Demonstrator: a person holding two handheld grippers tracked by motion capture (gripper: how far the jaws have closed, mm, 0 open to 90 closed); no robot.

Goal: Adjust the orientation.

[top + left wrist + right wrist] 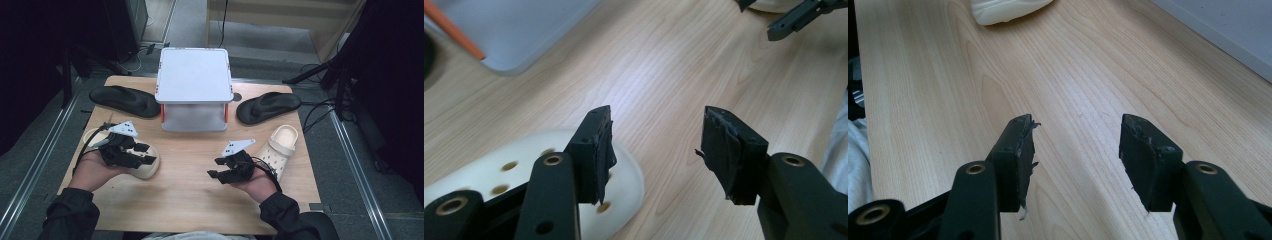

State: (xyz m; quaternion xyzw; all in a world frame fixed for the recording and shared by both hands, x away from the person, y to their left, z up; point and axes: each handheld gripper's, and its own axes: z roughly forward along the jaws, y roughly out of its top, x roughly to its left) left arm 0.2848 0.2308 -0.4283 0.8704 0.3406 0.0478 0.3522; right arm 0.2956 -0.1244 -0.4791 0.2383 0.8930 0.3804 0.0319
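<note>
- My left tongs stand released over the toe of the cream clog; nothing sits between the jaws (bare wood shows through the gap).
- That clog lies at the surface's left front, perforated top up.
- My right tongs are released too, hanging over bare wood, well apart from the second cream clog at right.
- A white two-tier rack stands at the back, between two black sandals.
</note>
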